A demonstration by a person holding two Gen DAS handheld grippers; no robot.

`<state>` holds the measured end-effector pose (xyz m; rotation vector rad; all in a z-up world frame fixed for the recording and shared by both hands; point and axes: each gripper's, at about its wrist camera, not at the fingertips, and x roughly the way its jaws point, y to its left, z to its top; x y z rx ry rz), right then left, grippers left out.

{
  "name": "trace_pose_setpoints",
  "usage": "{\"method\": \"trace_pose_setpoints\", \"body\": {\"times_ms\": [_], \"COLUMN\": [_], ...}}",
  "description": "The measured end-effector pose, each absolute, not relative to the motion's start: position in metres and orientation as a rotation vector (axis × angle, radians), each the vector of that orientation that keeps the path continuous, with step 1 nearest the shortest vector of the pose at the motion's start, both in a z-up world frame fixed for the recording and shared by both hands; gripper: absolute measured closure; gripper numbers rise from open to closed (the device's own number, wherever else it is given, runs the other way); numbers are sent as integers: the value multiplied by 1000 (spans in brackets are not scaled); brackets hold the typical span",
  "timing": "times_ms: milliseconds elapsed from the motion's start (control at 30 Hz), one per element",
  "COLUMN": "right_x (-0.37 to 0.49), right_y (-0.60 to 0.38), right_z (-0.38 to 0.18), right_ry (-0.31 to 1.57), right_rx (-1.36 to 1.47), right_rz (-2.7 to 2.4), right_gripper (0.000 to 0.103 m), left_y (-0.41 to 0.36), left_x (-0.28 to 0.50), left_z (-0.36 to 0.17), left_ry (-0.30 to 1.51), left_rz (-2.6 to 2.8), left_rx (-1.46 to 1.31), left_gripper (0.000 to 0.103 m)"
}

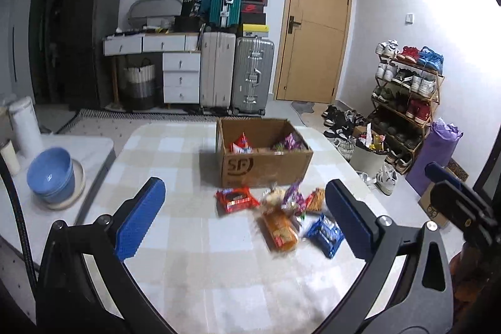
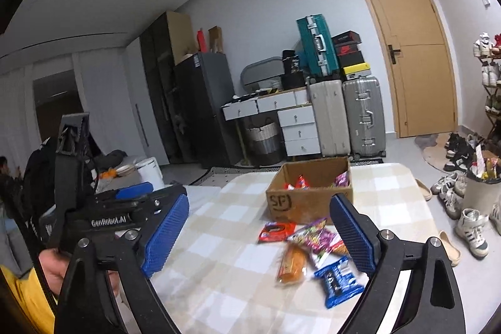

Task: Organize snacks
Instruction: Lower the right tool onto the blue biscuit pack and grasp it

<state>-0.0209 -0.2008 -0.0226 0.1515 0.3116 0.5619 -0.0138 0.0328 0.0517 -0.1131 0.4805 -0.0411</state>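
A brown corrugated cardboard box (image 1: 266, 168), open-topped and rectangular, stands on the table (image 1: 175, 240) under a soft checked cloth, with crinkly packets inside. In front of it lies a loose heap: a glossy red packet (image 1: 235, 200), an orange bread-like pack (image 1: 280, 232), and a blue foil packet (image 1: 324, 232). The left gripper (image 1: 244, 218) and right gripper (image 2: 260, 235) hold their ribbed blue fingers (image 1: 141, 221) wide apart, empty.
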Motion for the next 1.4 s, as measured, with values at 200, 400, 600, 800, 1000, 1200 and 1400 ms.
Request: {"method": "trace_pose_setpoints", "body": {"times_ms": [200,400,600,800,1000,1200,1400], "right_x": [-18,-5,9,26,58,99,135], "right_y": [-195,-193,-198,-208,-214,-209,-200], "right_z": [-53,-73,-93,-116,-150,-180,-203], "right_ry": [361,402,455,521,669,798,867], "right_rx": [164,152,154,167,140,76,13], "right_rz": [581,555,525,484,418,383,359], "right_gripper": [6,3,1,1,1,1,2], "left_y": [36,35,28,18,7,-2,-4], "left_x": [-15,3,24,44,68,98,128], "left_z": [22,-7,-38,-69,-101,-134,-161], "left_ry": [506,565,621,677,747,836,880], "left_rz": [-28,-38,-46,-65,-87,-106,-82], "left_rx": [-93,-117,-115,-110,-108,-121,-144], "left_gripper": [1,1,1,1,1,1,1]}}
